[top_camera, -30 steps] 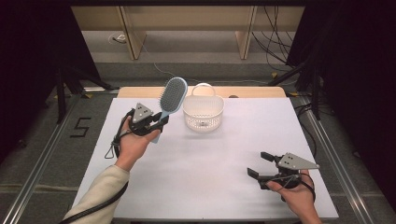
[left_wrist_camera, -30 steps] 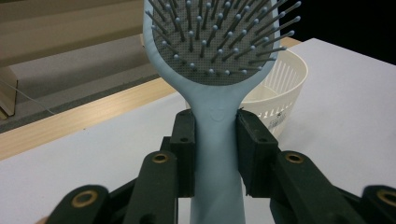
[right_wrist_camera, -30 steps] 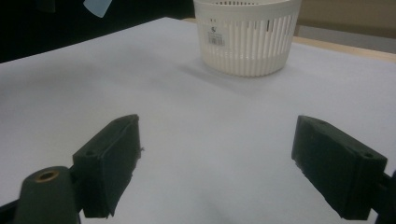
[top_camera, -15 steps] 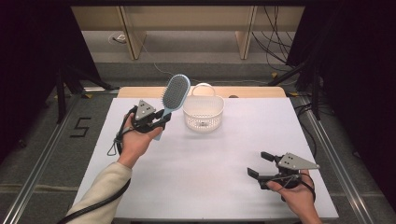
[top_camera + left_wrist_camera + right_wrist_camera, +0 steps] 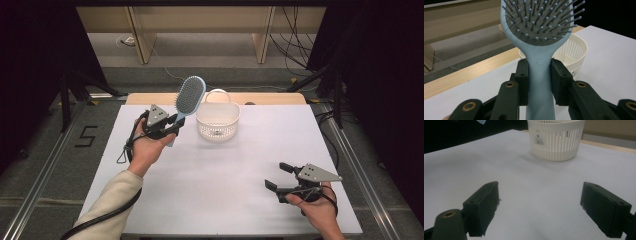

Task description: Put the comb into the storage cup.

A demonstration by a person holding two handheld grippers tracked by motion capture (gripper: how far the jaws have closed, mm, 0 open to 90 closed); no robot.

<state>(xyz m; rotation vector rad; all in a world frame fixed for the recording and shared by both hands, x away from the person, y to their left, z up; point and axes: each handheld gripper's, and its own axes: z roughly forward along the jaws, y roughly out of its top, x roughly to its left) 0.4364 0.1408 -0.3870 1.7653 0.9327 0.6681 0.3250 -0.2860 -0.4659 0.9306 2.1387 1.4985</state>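
A light blue hairbrush (image 5: 188, 97) is held up above the table at the back left, head tilted toward the white slotted basket (image 5: 217, 122). My left gripper (image 5: 175, 123) is shut on its handle; in the left gripper view both pads clamp the handle of the hairbrush (image 5: 540, 67), bristles facing the camera, the basket (image 5: 574, 53) just behind. My right gripper (image 5: 278, 176) rests low at the front right of the table, open, with nothing between its jaws. Ahead of my right gripper (image 5: 539, 207) stands the basket (image 5: 555, 138).
The white table (image 5: 220, 185) has a wooden strip along its far edge (image 5: 270, 98). Beyond it are shelving legs and cables on the floor. A cable trails from the left hand over the table's left side.
The left hand has lifted the hairbrush slightly and carried it a little nearer to the basket. The right gripper has stayed still.
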